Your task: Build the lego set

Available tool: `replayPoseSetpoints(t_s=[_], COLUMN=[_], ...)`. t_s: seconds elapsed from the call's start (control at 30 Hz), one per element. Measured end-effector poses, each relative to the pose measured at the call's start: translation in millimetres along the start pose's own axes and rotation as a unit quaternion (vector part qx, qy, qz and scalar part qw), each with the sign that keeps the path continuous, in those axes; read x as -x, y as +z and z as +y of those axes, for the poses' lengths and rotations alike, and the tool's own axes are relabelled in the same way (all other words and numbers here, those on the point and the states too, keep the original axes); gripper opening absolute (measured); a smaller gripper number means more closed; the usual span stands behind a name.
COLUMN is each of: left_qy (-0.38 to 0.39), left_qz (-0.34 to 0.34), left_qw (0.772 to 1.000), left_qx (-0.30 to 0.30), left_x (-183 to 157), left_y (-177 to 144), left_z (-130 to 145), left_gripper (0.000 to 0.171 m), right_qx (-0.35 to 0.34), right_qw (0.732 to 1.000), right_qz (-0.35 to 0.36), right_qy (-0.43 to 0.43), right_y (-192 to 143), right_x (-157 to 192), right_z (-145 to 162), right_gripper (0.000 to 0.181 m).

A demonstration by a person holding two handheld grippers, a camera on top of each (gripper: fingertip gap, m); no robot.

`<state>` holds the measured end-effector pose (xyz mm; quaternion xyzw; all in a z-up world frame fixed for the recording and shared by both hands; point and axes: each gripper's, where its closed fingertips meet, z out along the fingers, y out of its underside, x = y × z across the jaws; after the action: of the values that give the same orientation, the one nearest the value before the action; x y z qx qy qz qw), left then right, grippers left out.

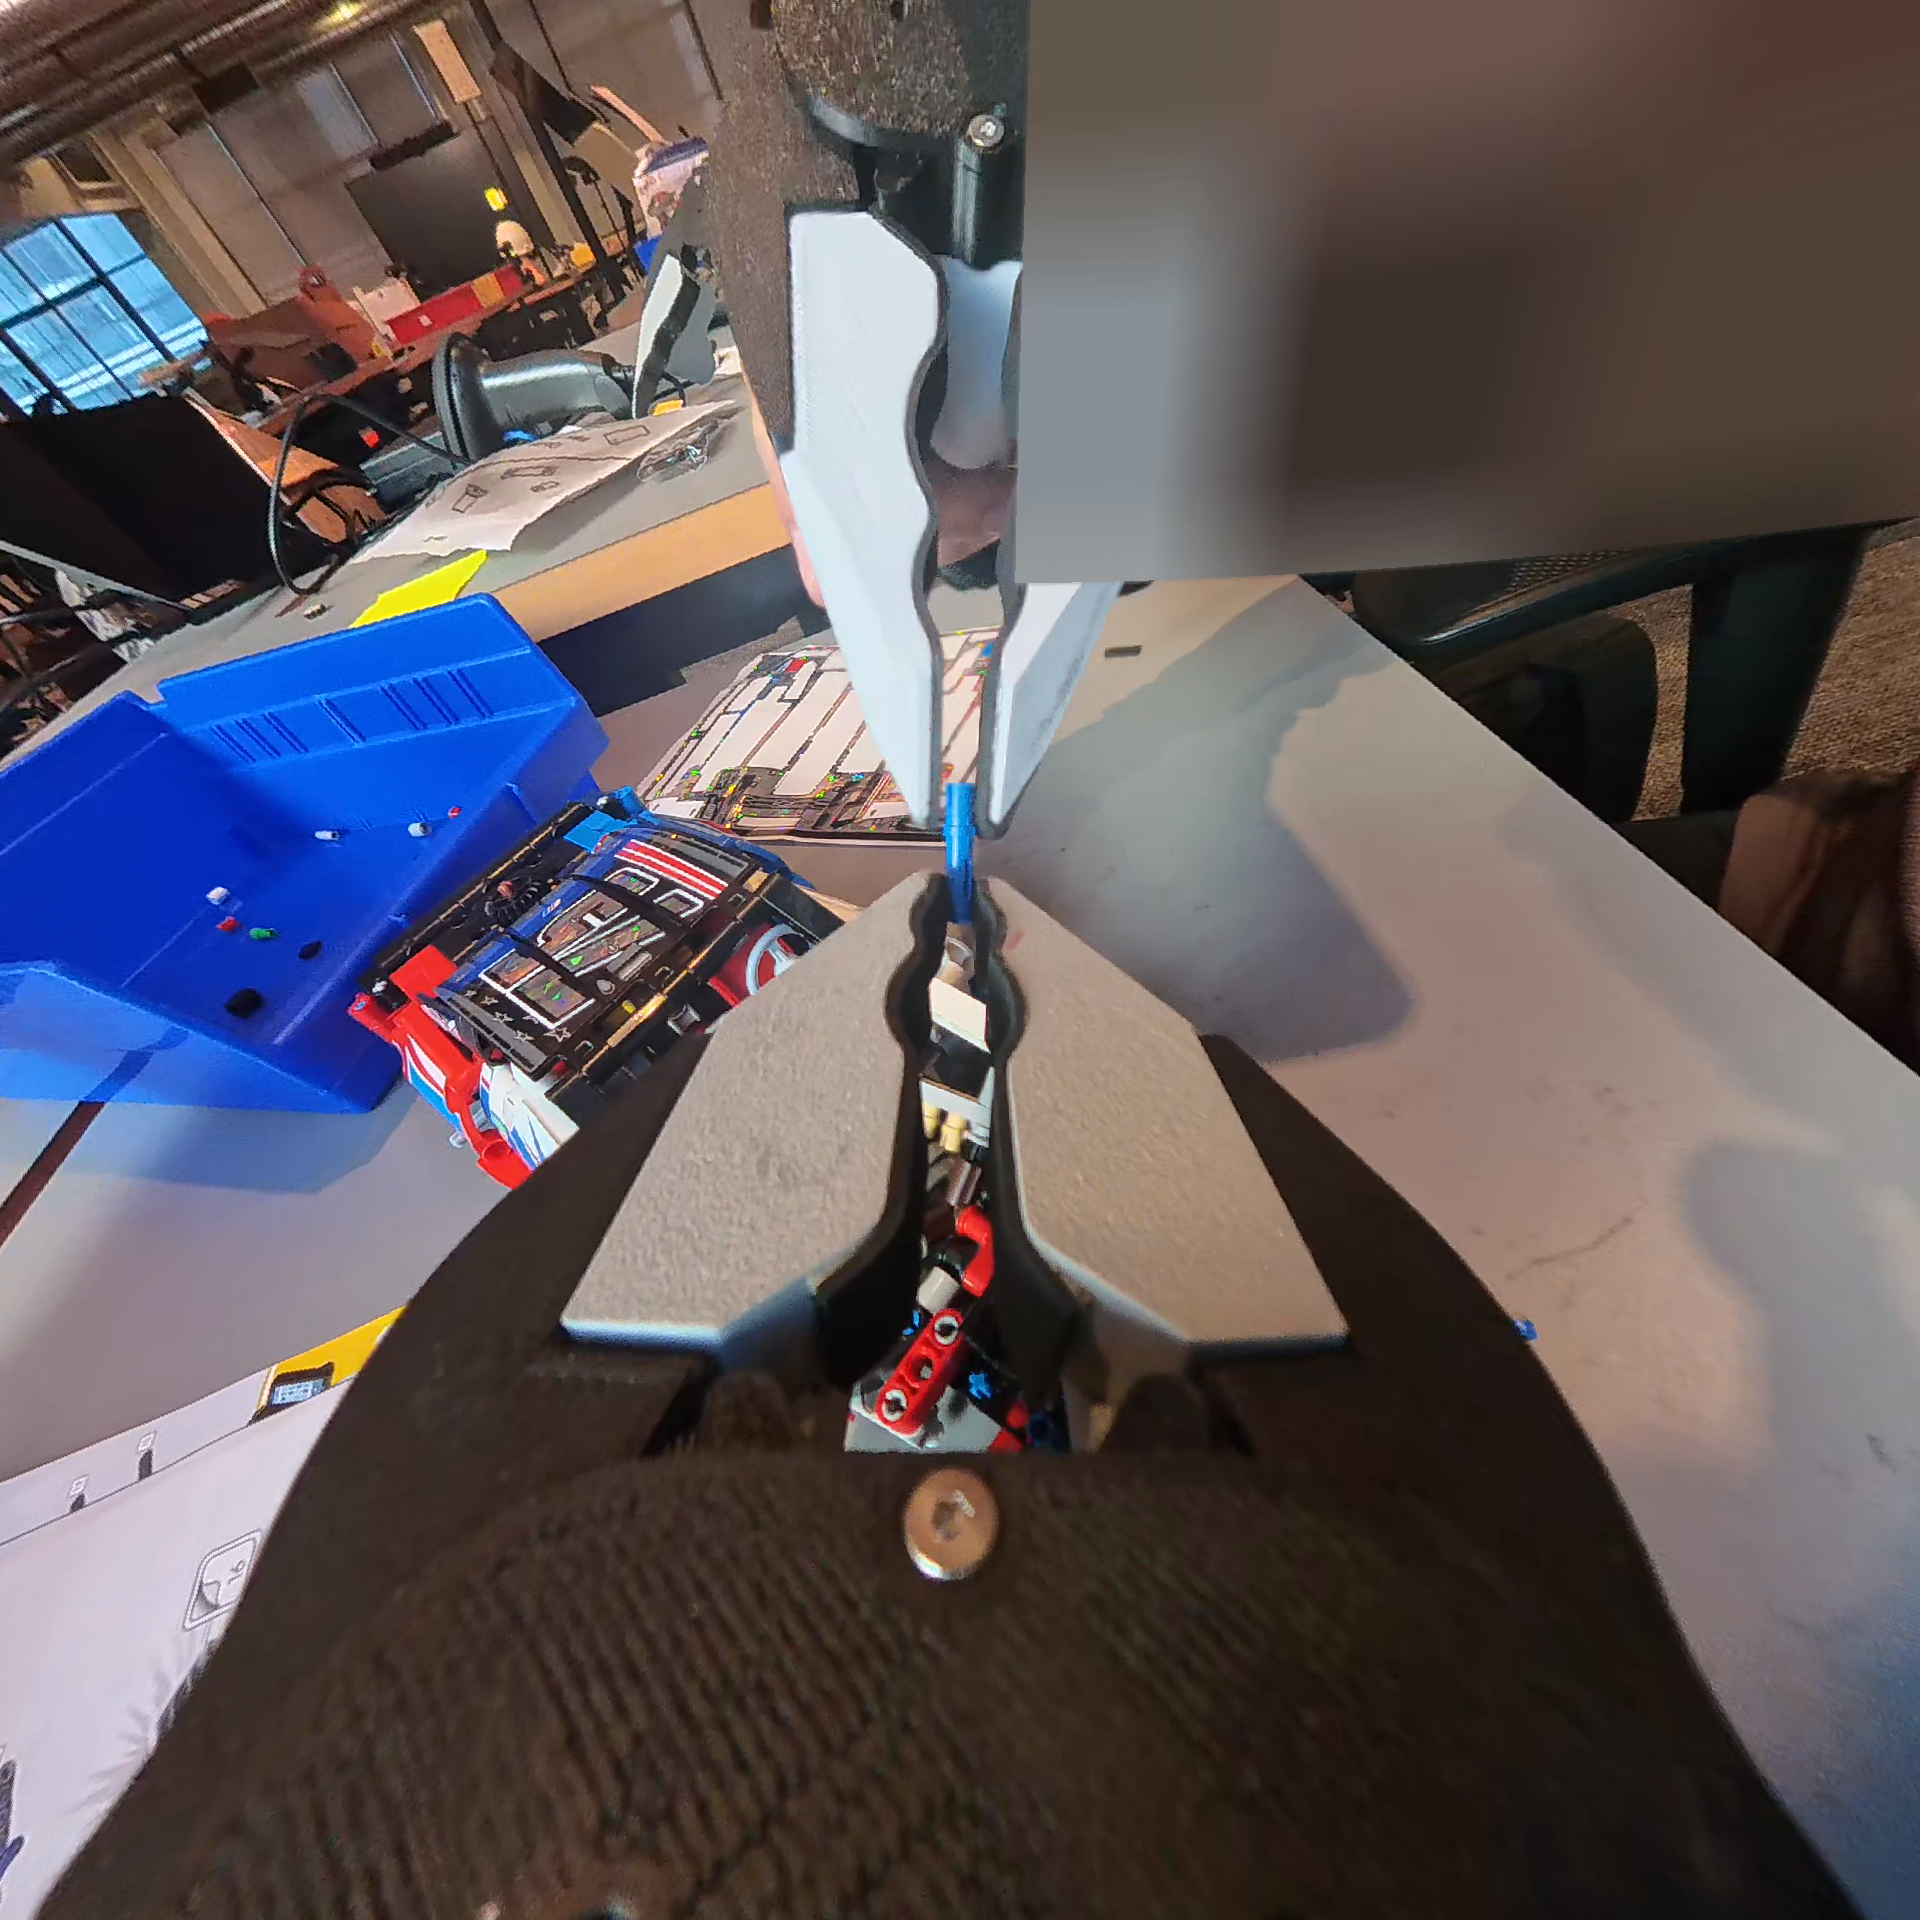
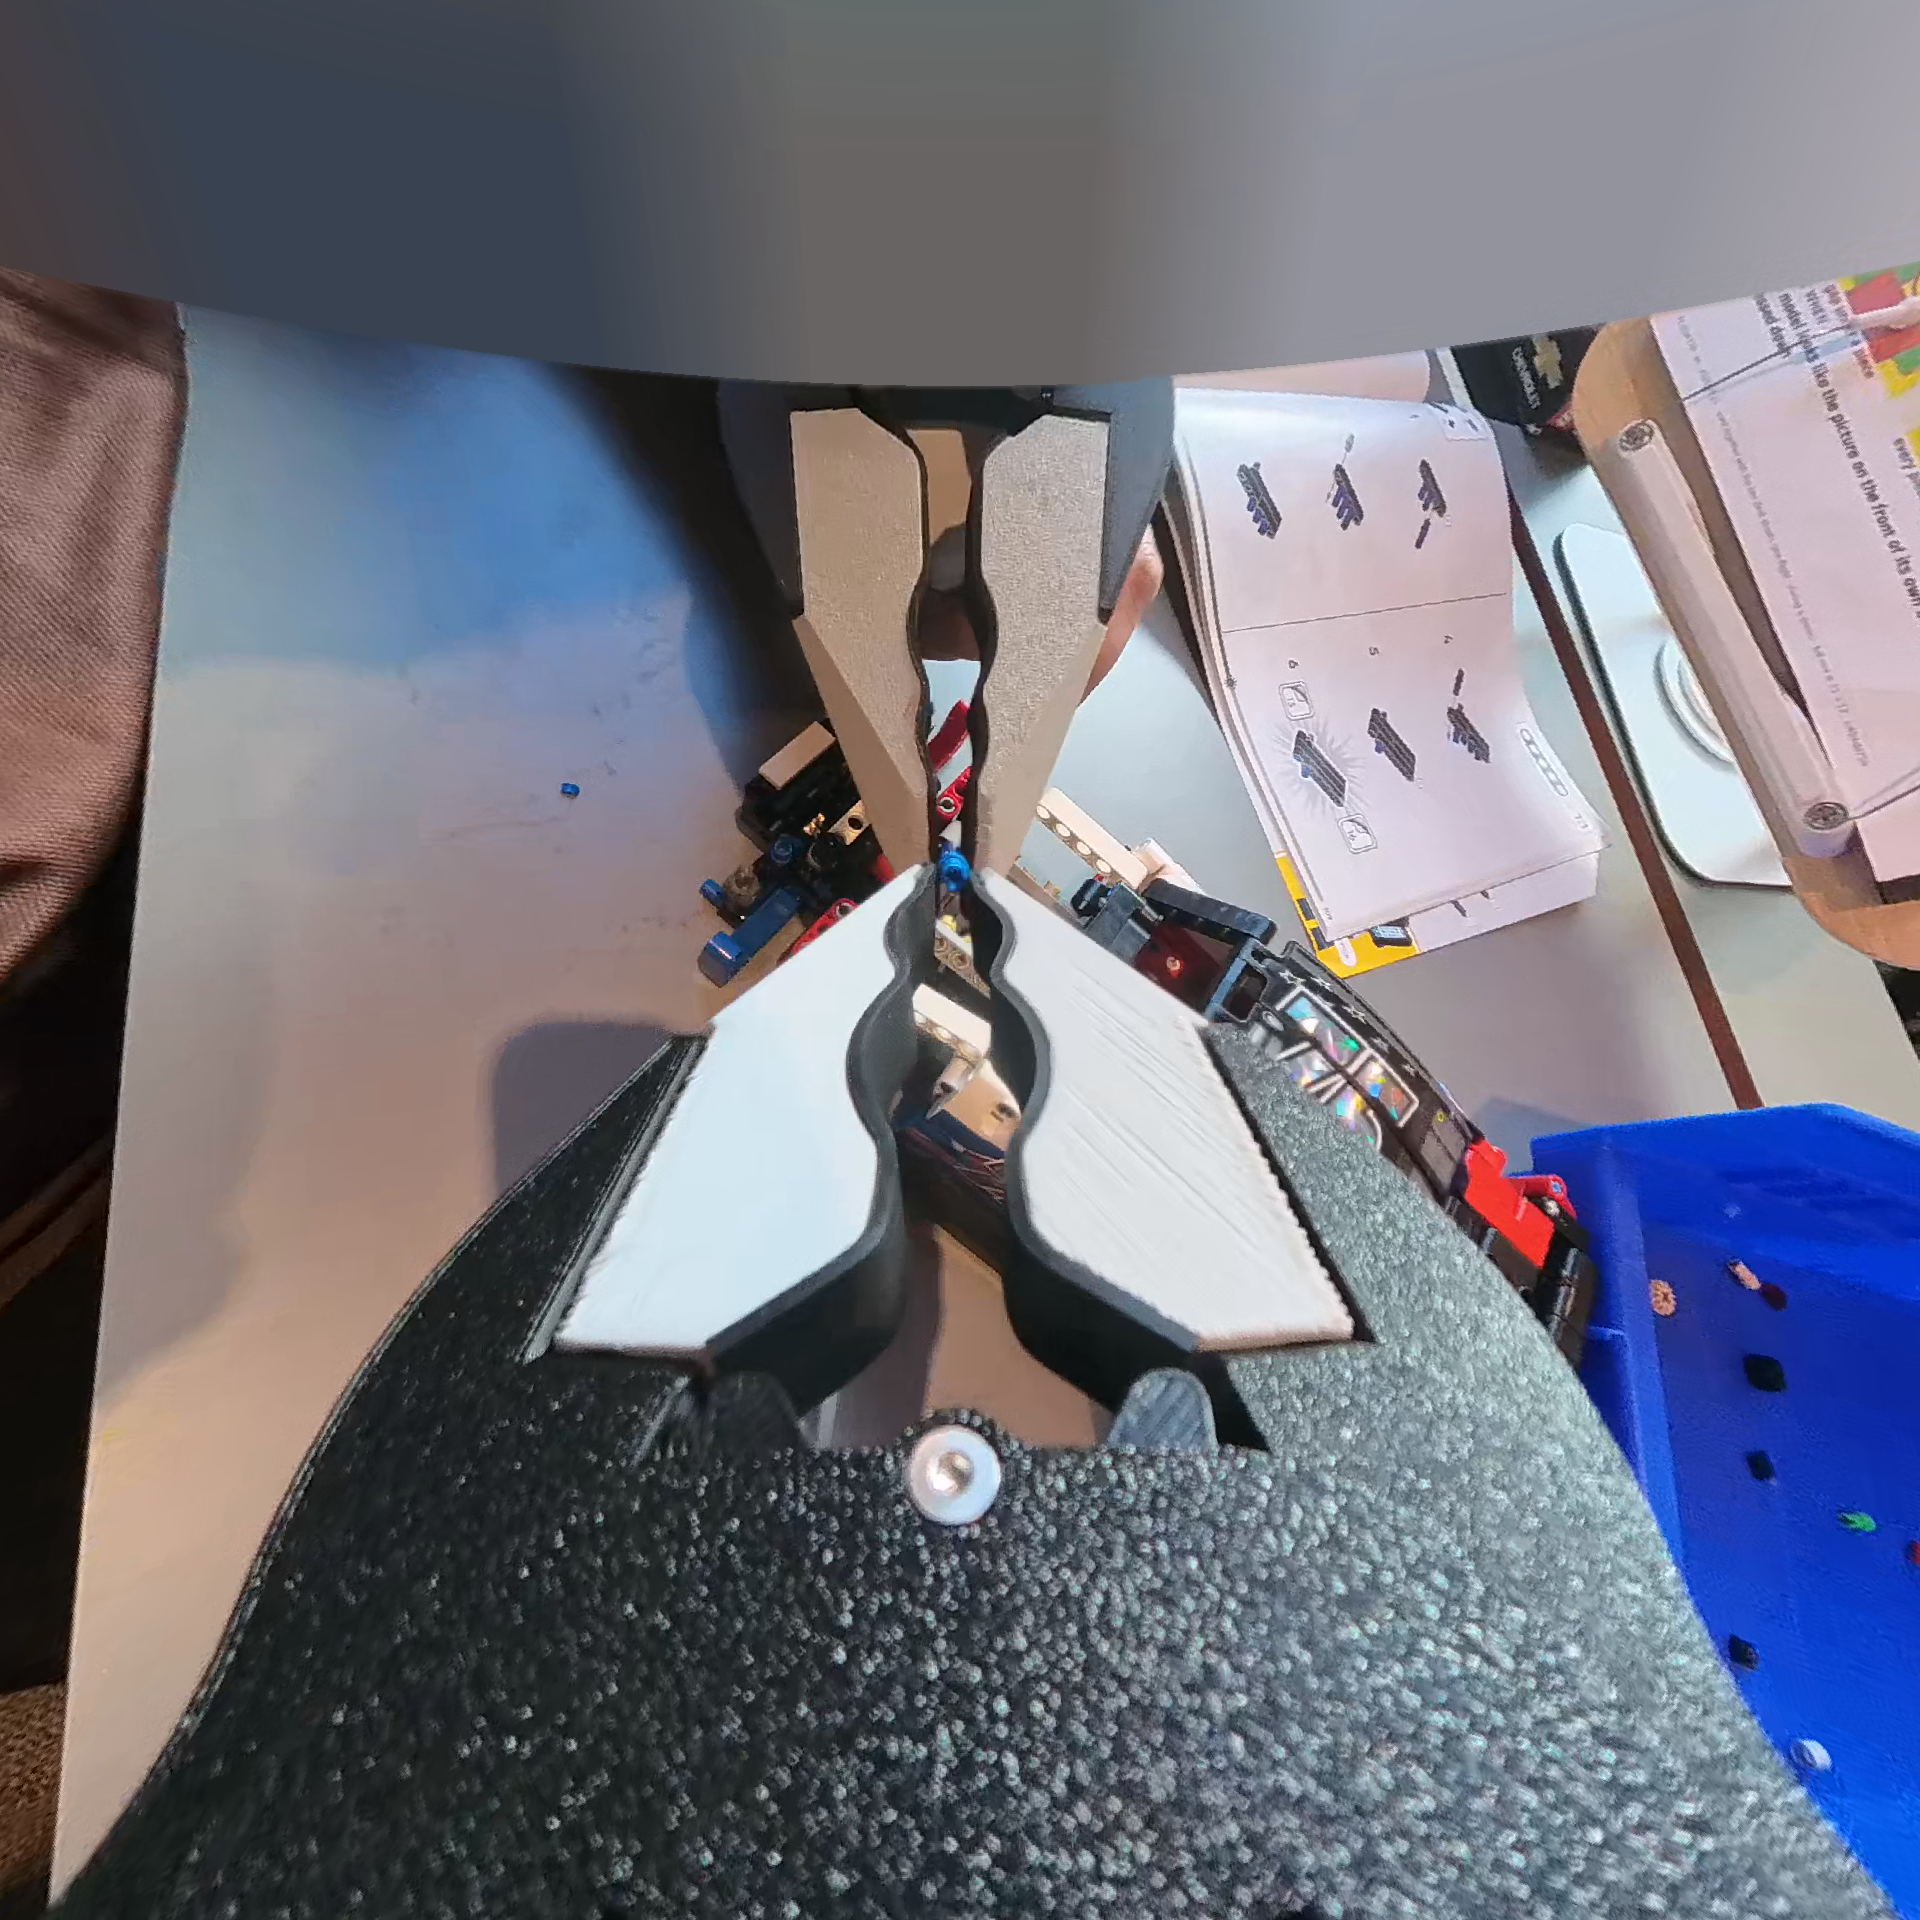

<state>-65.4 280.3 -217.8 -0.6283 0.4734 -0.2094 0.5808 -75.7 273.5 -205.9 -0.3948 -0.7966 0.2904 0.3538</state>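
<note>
A small blue pin is pinched at both ends, between my two grippers meeting tip to tip above the table. My left gripper, with grey fingers, is shut on its lower end. My right gripper, with white fingers, comes from above and is shut on the upper end. In the right wrist view the right gripper meets the left gripper with the pin between them. A red, black and blue sub-assembly lies below; it also shows in the right wrist view.
A red, white and blue Lego car sits beside a blue bin holding small loose pieces. An open instruction booklet lies on the grey table. A tiny blue piece lies apart. Only a small space, under 4 cm, lies between the two pairs of fingers.
</note>
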Motion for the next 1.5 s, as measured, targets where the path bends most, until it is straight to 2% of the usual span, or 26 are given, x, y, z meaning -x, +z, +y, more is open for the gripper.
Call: replayPoseSetpoints(t_s=[0.47,0.73,1.13,1.5], left_qy=[0.01,0.099,0.23,0.236], left_qz=[-0.022,-0.105,-0.202,-0.208], left_qw=[1.0,0.99,0.952,0.949], left_qx=[0.0,-0.004,0.01,0.025], left_x=[5.3,16.0,23.5,24.0], left_y=[-0.4,-5.0,-11.2,-9.4], left_z=[-0.4,-9.9,-21.0,-17.2], left_gripper=[0.002,0.002,0.002,0.002], right_qx=[-0.008,-0.035,-0.058,-0.034], right_qw=[1.0,0.997,0.995,0.996], right_qz=[0.006,0.027,0.045,0.083], right_qy=[0.028,0.067,0.066,0.018], right_y=[4.6,-0.2,-4.7,1.1], right_x=[-4.5,-10.9,-13.8,-15.9], right_z=[0.0,-6.0,-18.5,-15.2], right_gripper=[0.005,0.005,0.005,0.005])
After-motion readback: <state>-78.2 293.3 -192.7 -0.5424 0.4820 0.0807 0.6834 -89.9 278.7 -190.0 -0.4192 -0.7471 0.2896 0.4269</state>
